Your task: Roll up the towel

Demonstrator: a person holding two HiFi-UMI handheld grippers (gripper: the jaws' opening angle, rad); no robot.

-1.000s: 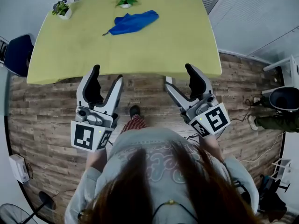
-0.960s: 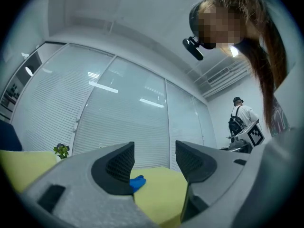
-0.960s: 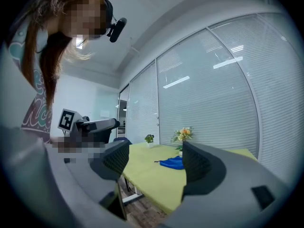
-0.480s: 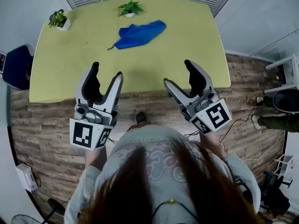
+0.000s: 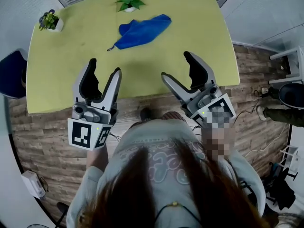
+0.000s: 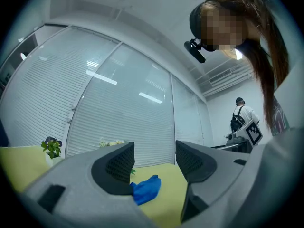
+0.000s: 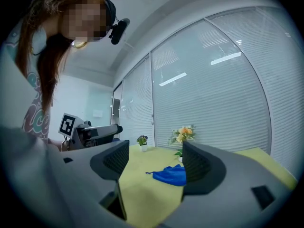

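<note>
A crumpled blue towel (image 5: 141,31) lies on the far half of the yellow-green table (image 5: 66,65). It also shows small beyond the jaws as the towel (image 6: 146,189) in the left gripper view and the towel (image 7: 169,175) in the right gripper view. My left gripper (image 5: 103,70) is open over the table's near edge, nothing between its fingers. My right gripper (image 5: 176,65) is open too, held at the near edge to the right. Both are well short of the towel.
Two small potted plants (image 5: 48,21) (image 5: 129,2) stand at the table's far left and far middle. A blue chair (image 5: 13,74) is at the left side. Wooden floor (image 5: 42,141) lies below the near edge. A person (image 6: 239,115) stands far off.
The table and towel have slid closer in the head view as I stepped forward. Both grippers now reach over the table's near edge, still open.
</note>
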